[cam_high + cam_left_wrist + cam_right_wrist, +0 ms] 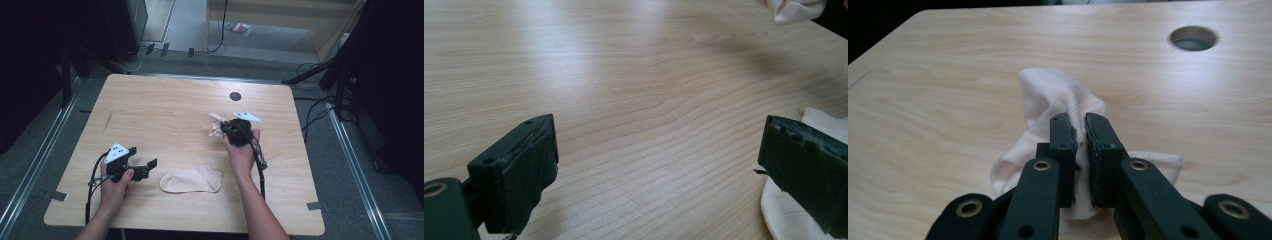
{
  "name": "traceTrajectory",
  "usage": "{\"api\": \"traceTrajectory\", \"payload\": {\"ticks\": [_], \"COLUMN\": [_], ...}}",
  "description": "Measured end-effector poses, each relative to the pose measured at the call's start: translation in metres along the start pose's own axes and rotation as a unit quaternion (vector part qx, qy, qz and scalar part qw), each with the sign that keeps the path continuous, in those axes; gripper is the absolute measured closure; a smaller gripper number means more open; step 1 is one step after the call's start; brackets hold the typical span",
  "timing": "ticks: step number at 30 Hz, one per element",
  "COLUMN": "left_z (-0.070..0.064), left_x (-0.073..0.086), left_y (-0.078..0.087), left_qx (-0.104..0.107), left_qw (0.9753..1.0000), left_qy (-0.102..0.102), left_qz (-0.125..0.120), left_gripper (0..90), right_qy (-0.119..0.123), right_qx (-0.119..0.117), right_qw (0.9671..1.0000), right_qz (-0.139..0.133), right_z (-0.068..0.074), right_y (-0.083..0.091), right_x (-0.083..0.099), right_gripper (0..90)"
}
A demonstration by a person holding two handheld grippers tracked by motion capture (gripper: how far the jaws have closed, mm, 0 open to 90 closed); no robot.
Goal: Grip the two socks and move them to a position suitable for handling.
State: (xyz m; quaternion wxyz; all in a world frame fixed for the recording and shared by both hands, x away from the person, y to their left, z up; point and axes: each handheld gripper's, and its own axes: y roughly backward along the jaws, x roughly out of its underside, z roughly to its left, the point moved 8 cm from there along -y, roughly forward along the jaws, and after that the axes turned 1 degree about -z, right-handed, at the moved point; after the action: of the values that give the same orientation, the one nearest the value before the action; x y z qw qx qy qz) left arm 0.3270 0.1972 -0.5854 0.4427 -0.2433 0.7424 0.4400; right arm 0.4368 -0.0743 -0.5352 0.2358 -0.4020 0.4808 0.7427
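A bunched cream sock is being pinched between the pressed-together jaws of the right gripper, short of the cable hole. The left gripper is being held spread wide, with a flat sock lying just beside it.

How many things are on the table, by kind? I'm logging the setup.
Socks: 2, one held in the right gripper, one lying flat
Grippers: 2, the left gripper being open
Total: 4
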Motion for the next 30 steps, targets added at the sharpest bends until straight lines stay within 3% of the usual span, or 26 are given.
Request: {"api": "traceTrajectory", "payload": {"ticks": [2,4,8,13,14,15,16,17,18,21,22,23,24,30], "left_z": [0.000,0.000,0.000,0.000,0.000,0.000,0.000,0.000,0.000,0.001,0.001,0.001,0.001,0.001], "left_x": [0.000,0.000,0.000,0.000,0.000,0.000,0.000,0.000,0.000,0.000,-0.001,-0.001,-0.001,0.000], "left_y": [0.000,0.000,0.000,0.001,0.001,0.001,0.001,0.001,0.001,0.001,0.000,0.000,0.000,0.000], "left_qx": [0.001,0.001,0.002,0.002,0.002,0.002,0.003,0.003,0.003,0.004,0.004,0.004,0.004,0.004], "left_qw": [1.0000,1.0000,1.0000,1.0000,1.0000,1.0000,1.0000,1.0000,1.0000,1.0000,1.0000,1.0000,1.0000,1.0000], "left_qy": [0.000,0.000,-0.001,0.001,0.001,0.001,0.001,0.001,0.002,0.002,0.004,0.004,0.003,0.002], "left_qz": [0.000,0.001,0.000,-0.001,-0.001,-0.001,-0.001,-0.001,-0.001,-0.001,-0.002,-0.002,-0.002,-0.001], "left_gripper": [3.3,3.2,3.6,3.7,3.7,3.7,3.7,3.7,3.7,3.7,3.7,3.7,3.7,3.7], "right_qy": [0.002,0.002,0.018,0.025,0.035,0.035,0.042,0.042,0.038,0.027,0.018,0.018,0.007,-0.010], "right_qx": [-0.015,-0.019,-0.040,-0.051,-0.049,-0.049,-0.049,-0.049,-0.048,-0.047,-0.049,-0.049,-0.054,-0.052], "right_qw": [0.9999,0.9998,0.9988,0.9979,0.9976,0.9976,0.9974,0.9974,0.9979,0.9985,0.9987,0.9987,0.9985,0.9985], "right_qz": [0.008,0.011,0.023,0.032,0.033,0.033,0.030,0.030,0.022,0.010,0.000,0.000,-0.002,0.017], "right_z": [0.019,0.024,0.052,0.067,0.069,0.069,0.069,0.069,0.066,0.060,0.056,0.056,0.051,0.044], "right_y": [-0.006,-0.008,-0.020,-0.026,-0.029,-0.029,-0.031,-0.031,-0.029,-0.024,-0.019,-0.019,-0.014,-0.016], "right_x": [0.010,0.013,0.023,0.031,0.034,0.034,0.036,0.036,0.033,0.027,0.021,0.021,0.014,0.014], "right_gripper": [83.8,83.8,83.8,82.9,74.8,74.8,58.1,58.1,50.4,51.2,57.9,57.9,65.5,80.7]}}
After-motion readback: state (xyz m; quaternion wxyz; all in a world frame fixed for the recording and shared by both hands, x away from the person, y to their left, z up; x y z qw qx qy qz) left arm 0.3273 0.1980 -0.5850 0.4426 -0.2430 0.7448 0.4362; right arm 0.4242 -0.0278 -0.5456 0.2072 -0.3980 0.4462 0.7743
